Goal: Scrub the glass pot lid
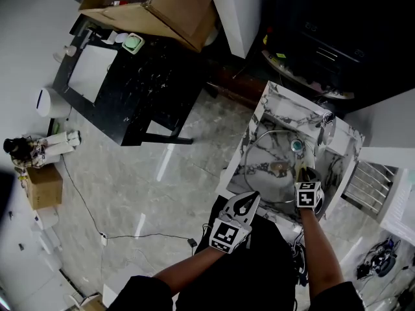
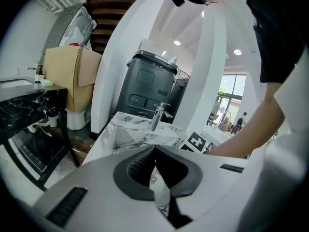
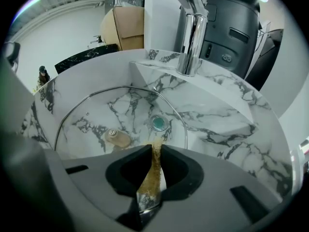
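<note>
The glass pot lid (image 3: 91, 122) lies flat in the marble sink (image 3: 227, 124), its brownish knob (image 3: 116, 138) pointing up; in the head view the glass pot lid (image 1: 262, 157) fills most of the basin. My right gripper (image 3: 155, 149) hangs just above the lid's near rim, shut on a thin brown scrub pad (image 3: 150, 180) that stands on edge between the jaws. In the head view the right gripper (image 1: 306, 177) sits over the basin's right side. My left gripper (image 1: 249, 200) hovers at the sink's near edge, apart from the lid. The left gripper (image 2: 154, 148) is shut with nothing in it.
A chrome faucet (image 3: 191, 37) rises behind the basin, and a teal drain (image 3: 158, 123) shows under the lid. A black marble table (image 1: 133, 86) with a cardboard box (image 1: 162, 8) stands far left. A white rack (image 1: 366, 183) lies right of the sink, and a dark appliance (image 1: 324, 37) stands behind it.
</note>
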Demonstrator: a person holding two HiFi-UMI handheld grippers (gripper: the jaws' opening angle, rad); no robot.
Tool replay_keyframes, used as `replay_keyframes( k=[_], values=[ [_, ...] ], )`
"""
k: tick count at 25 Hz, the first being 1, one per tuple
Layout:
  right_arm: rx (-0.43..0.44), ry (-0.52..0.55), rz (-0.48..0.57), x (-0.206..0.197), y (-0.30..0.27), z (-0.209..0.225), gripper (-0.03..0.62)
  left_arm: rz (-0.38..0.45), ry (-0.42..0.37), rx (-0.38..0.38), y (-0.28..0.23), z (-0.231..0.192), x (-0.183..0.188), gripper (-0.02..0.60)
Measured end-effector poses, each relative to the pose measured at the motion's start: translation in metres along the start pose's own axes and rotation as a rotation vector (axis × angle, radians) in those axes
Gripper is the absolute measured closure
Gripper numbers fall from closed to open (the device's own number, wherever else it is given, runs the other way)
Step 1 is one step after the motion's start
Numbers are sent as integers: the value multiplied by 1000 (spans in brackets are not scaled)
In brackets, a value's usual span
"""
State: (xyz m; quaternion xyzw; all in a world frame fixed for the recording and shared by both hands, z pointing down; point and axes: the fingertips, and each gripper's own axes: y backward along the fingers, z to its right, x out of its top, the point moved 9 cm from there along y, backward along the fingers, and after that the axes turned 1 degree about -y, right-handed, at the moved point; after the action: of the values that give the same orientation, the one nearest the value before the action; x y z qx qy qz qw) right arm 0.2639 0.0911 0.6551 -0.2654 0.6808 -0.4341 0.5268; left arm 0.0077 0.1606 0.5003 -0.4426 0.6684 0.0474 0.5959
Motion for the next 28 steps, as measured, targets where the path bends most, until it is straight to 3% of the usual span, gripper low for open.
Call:
replay_keyframes(
  k=[17, 28],
  values=[
    [56, 66, -38, -12, 8, -19, 534, 52, -2, -8, 7, 1, 7, 566],
    [71, -53, -76, -13, 10, -25, 534, 69, 10, 4, 23, -8, 1, 566]
  ],
)
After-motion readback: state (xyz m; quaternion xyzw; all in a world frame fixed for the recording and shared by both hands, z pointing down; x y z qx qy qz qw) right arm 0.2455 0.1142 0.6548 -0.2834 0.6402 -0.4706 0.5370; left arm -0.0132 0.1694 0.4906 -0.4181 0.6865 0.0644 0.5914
